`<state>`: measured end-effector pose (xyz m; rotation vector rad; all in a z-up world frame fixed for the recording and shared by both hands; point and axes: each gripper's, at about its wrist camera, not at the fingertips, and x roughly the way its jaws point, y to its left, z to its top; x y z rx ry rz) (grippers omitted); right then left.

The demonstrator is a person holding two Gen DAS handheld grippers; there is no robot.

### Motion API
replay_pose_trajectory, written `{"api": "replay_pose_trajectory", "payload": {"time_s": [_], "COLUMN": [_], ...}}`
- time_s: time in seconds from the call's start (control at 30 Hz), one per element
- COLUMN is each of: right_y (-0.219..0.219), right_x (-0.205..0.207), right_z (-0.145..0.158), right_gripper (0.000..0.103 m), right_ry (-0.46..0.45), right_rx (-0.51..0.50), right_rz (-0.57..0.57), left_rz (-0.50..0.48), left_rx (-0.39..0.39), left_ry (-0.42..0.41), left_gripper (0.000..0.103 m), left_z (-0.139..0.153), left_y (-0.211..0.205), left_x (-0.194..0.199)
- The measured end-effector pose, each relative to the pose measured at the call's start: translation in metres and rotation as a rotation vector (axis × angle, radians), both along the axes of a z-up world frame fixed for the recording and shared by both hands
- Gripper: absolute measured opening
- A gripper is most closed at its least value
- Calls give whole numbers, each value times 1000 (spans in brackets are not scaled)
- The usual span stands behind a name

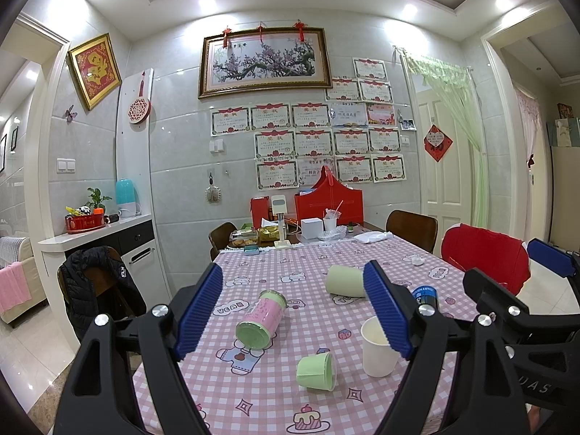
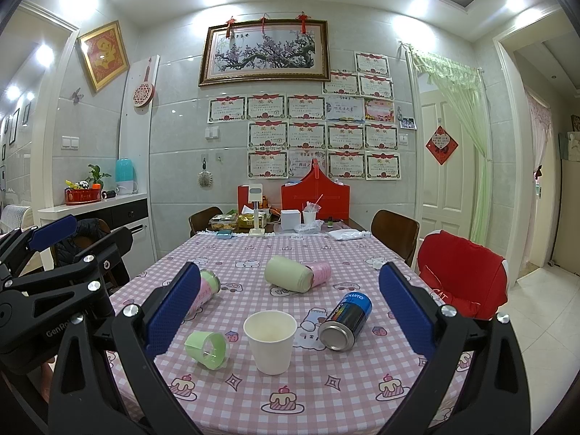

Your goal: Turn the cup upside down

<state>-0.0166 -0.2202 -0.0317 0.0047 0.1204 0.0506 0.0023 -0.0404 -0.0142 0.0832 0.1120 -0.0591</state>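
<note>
The white paper cup (image 2: 270,340) stands upright, mouth up, on the pink checked tablecloth (image 2: 326,391), so its long axis runs vertical. It sits directly ahead of the right gripper (image 2: 290,311), centred between the two blue ribbed pads (image 2: 406,311), which stand wide apart and hold nothing. No pad touches the cup.

The left gripper (image 1: 293,311) is likewise spread and empty. In the left wrist view the cup (image 1: 378,349) lies off toward that gripper's right pad, partly hidden behind it. The right gripper therefore appears the nearer and better aligned of the two, though fisheye distortion makes depth uncertain.

Relative to the cup:
- a small pale green plastic cup (image 2: 207,348) lies on its side just to the left;
- a blue metal can (image 2: 345,322) lies on its side just to the right;
- a large pale green tumbler (image 2: 288,273) lies beyond it.

A sideways grasp on the wall, followed by a half-turn roll, probably suits this alignment.
</note>
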Motion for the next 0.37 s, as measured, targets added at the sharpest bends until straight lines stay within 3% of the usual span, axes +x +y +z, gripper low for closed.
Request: {"api": "replay_pose_trajectory", "payload": {"time_s": [0.37], "right_y": [0], "right_x": [0], "right_z": [0], "right_gripper": [95], "right_ry": [0], "right_rx": [0], "right_rz": [0], "left_rz": [-9], "left_rx": [-1], "left_ry": [18], "left_gripper": [79], "left_z": [-8], "left_y": [5], "left_x": [5]}}
